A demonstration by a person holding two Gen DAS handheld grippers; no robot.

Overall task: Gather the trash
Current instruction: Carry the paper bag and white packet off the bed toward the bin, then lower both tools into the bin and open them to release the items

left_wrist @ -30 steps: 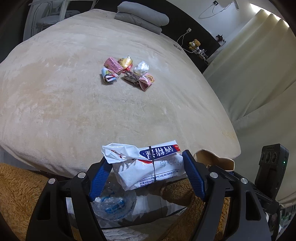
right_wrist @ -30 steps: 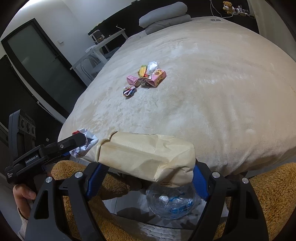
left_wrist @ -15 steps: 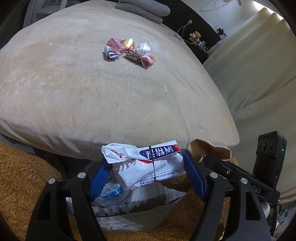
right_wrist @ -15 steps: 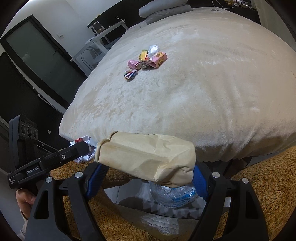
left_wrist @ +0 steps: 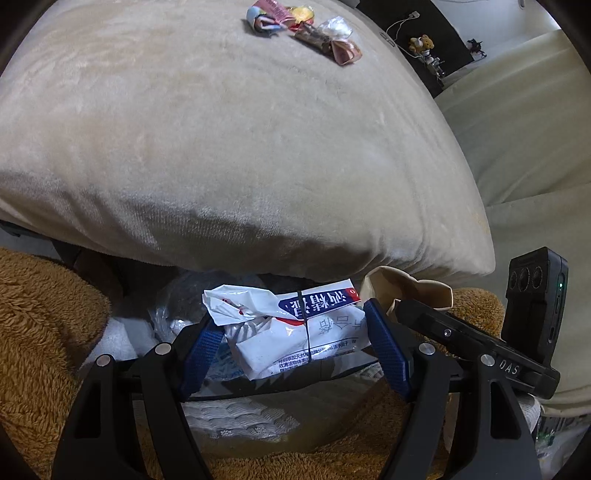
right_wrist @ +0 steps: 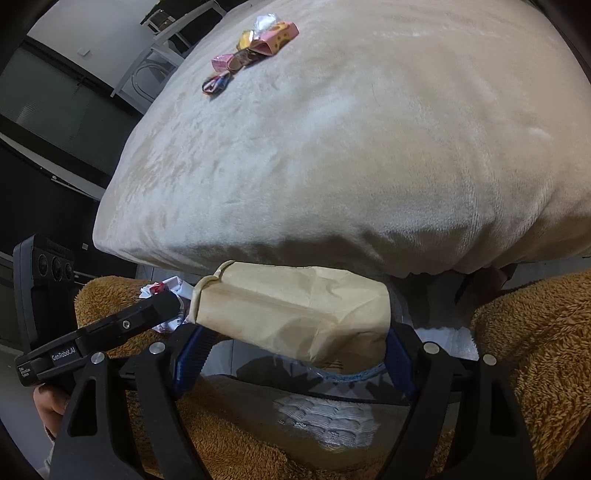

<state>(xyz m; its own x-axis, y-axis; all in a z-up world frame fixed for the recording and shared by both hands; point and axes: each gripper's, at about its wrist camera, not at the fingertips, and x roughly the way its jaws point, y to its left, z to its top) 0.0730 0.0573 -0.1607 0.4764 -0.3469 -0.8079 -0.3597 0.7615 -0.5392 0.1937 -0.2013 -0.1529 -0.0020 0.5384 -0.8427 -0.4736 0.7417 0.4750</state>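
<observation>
1. A bed (left_wrist: 258, 147) fills most of the room, covered by a plush beige blanket (right_wrist: 369, 147) that hangs over the near edge.
2. Far up on the blanket lies a small cluster of crumpled wrappers (left_wrist: 303, 29), touching one another.
3. In it I can pick out a pink carton (right_wrist: 280, 35), a yellow wrapper (right_wrist: 245, 38), a silvery clear one (right_wrist: 263, 21) and a smaller pink piece (right_wrist: 221, 61).
4. A dark striped wrapper (right_wrist: 216, 83) lies just beside them, nearest the bed's side edge.

Left tongs (left_wrist: 295, 347): black plastic frames with triangular cut-outs, silver screws, ribbed blue pads. Right tongs (right_wrist: 293, 350): same build. Side bars carry white lettering, "DAS" on one, "GenRobot.AI" on the other. Black three-lens modules at the outer edges.
</observation>
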